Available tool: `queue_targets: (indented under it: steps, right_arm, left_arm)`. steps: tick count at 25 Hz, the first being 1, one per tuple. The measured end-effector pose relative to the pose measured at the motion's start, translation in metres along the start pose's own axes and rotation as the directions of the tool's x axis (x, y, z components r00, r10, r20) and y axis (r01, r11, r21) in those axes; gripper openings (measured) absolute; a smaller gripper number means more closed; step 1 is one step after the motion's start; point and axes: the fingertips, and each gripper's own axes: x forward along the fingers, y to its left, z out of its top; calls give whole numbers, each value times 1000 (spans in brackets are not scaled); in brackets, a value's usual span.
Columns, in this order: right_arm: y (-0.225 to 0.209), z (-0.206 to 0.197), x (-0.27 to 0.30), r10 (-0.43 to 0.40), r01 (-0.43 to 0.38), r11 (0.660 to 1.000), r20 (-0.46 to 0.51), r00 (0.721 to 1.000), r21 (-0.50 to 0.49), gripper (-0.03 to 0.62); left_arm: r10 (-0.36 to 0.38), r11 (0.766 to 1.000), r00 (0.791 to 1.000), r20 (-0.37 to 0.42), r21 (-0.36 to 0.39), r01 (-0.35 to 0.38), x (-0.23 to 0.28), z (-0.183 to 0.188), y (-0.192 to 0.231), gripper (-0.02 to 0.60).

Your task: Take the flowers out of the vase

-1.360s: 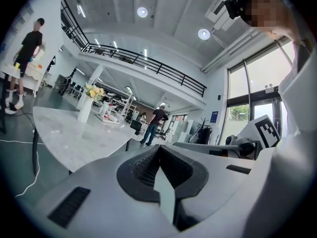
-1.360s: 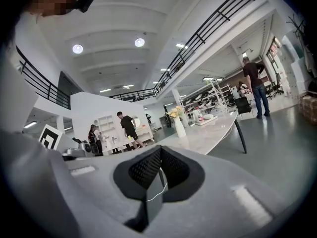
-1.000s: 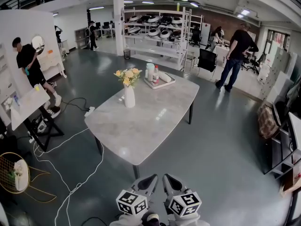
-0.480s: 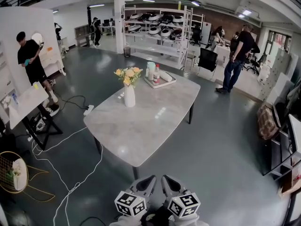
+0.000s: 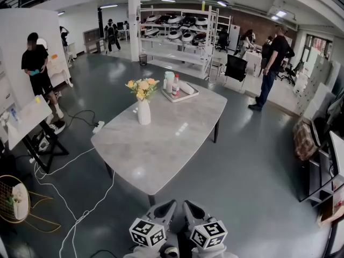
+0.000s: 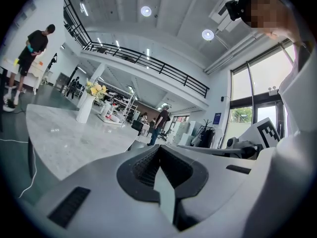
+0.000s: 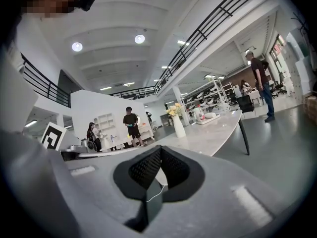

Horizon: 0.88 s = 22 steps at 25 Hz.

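Flowers [image 5: 142, 86] sat in the vase [image 5: 143, 112]; the task was not yet begun.
Left gripper [image 5: 167, 207] and right gripper [image 5: 191, 207], jaws pressed together and empty, were well apart from the table [image 5: 161, 155].

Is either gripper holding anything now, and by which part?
Nothing is held. The left gripper and the right gripper are both shut and empty; the flowers stand in the vase, far off.
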Motion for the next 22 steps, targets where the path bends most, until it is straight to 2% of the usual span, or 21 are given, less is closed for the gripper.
queue_targets:
  steps: [11,22]
  right_arm:
    - [-47,31,52,50,-50,999,-12,999,-4,0]
    - [-103,51,110,119,-118,993,-58,991,16,0]
  left_arm:
    - [36,999,999,20,-7,-36,64,23,30,2]
    - [89,995,996,28,-46,-87,137,37,64,2]
